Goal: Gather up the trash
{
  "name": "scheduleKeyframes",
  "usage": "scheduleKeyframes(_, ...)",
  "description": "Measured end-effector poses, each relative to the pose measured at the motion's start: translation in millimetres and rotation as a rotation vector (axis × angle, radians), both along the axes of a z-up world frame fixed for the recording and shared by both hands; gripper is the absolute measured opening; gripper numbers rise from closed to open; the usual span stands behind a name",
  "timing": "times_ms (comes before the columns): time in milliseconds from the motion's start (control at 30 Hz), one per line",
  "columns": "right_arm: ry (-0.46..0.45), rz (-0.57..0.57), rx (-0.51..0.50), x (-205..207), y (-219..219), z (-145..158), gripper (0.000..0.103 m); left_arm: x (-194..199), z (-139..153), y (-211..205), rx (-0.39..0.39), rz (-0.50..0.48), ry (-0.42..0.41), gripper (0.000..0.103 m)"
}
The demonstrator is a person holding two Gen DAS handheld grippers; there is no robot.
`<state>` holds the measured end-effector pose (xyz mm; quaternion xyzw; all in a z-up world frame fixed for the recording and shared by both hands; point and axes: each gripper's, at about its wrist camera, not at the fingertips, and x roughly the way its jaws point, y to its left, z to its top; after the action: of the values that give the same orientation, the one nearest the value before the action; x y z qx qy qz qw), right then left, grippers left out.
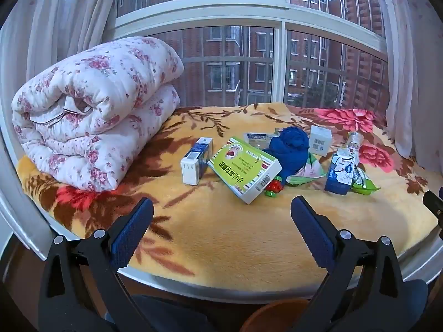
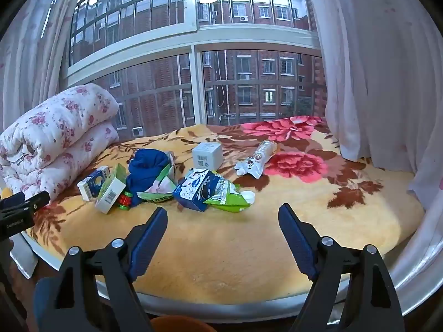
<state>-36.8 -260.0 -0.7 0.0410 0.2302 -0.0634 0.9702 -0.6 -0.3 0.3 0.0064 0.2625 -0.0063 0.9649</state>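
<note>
Left gripper (image 1: pixel 221 207) and right gripper (image 2: pixel 223 215): fingers spread, grasping nothing (both above blanket (image 1: pixel 235 249) front edge). Green box (image 1: pixel 245 168) tilted beside blue cloth (image 1: pixel 290 146).

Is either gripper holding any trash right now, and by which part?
Nothing is held. Left gripper and right gripper are both open, short of the trash.

barred bay window (image 2: pixel 193 63) | sheer curtains (image 2: pixel 373 69) | floral blanket (image 1: pixel 235 235) | folded quilt (image 1: pixel 91 110)

green-white box (image 1: pixel 243 169) tilted | blue carton (image 2: pixel 193 189) crumpled | tube (image 2: pixel 256 160) flat; all on blanket (image 2: pixel 235 249)
</note>
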Motion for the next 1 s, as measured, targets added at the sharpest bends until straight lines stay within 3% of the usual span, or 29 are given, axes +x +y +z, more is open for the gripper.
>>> scheduleKeyframes(1000,0.013,0.023,0.027,-3.6,2.0,-4.8,0.081,-6.1,1.0,-8.0,0.008,-0.012,-0.002,0.097)
